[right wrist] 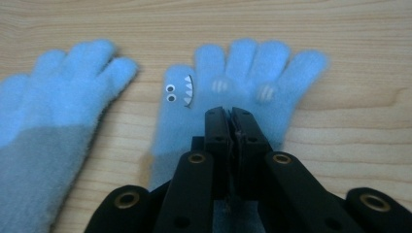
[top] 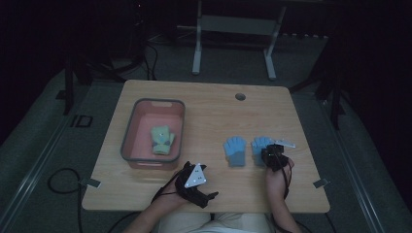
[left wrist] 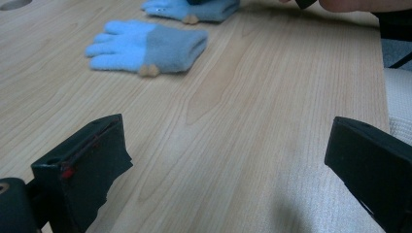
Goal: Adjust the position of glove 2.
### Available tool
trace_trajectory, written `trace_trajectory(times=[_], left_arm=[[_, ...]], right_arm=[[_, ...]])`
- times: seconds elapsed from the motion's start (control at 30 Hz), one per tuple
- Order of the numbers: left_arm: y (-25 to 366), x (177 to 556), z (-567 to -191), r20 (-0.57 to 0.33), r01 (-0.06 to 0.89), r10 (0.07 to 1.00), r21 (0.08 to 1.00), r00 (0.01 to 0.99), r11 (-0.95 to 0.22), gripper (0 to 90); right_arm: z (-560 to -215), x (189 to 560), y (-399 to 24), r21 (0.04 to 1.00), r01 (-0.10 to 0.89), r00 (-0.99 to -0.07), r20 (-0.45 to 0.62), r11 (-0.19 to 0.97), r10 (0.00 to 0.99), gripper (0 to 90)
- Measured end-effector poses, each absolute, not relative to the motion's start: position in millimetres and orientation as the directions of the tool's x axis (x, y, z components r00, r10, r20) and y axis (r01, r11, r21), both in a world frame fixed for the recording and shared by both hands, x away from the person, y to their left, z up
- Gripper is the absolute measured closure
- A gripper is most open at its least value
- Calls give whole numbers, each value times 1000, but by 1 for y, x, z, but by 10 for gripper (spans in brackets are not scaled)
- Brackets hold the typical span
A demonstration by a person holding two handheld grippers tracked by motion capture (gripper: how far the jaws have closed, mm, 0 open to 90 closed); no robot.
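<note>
Wooden table (top: 209,104) mostly bare, right hand-held gripper (right wrist: 230,119) clenched over blue glove (right wrist: 252,73), left hand-held gripper (left wrist: 223,160) released near front edge.

Dim room, grey carpet floor (top: 43,145), white metal frame legs (top: 197,48) behind – wooden table (top: 214,111)

I can read no text, label, brand, number or sign on anything in front of me. The nearest thing to a marking is on the blue glove (right wrist: 228,82) under my right gripper (right wrist: 231,116): a stitched face with two small white eyes and a row of white pointed teeth, plus two pale striped patches near the finger bases; these are decoration, not lettering. On the floor left of the table (top: 204,111) I see a dark mark (top: 80,121) shaped like boxed characters, too dim to read
</note>
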State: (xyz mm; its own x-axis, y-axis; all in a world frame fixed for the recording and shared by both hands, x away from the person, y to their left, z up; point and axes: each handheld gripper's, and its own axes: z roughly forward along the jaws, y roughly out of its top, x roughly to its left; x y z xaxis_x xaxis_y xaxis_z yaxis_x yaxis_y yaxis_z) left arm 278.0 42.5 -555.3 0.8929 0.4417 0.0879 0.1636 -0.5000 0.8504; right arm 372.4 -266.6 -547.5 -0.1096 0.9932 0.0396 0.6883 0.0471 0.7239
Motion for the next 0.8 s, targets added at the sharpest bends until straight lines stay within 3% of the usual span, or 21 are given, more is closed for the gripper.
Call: trace_trajectory(times=[0.17,0.3,0.57,0.8], left_arm=[[42,278,-555,87,166,443,849,892,-501,16],[42,278,-555,87,166,444,850,892,-500,16],[43,279,-555,83,171,447,850,891,-498,16],[43,279,-556,81,171,445,850,892,-498,16]], right_arm=[[-537,372,-270,729,674,-186,17,115,982,750],[-529,374,-281,738,649,-278,6,183,961,720],[-517,382,-309,744,554,-544,-15,373,839,673],[-526,397,-317,715,591,-576,50,374,816,647]])
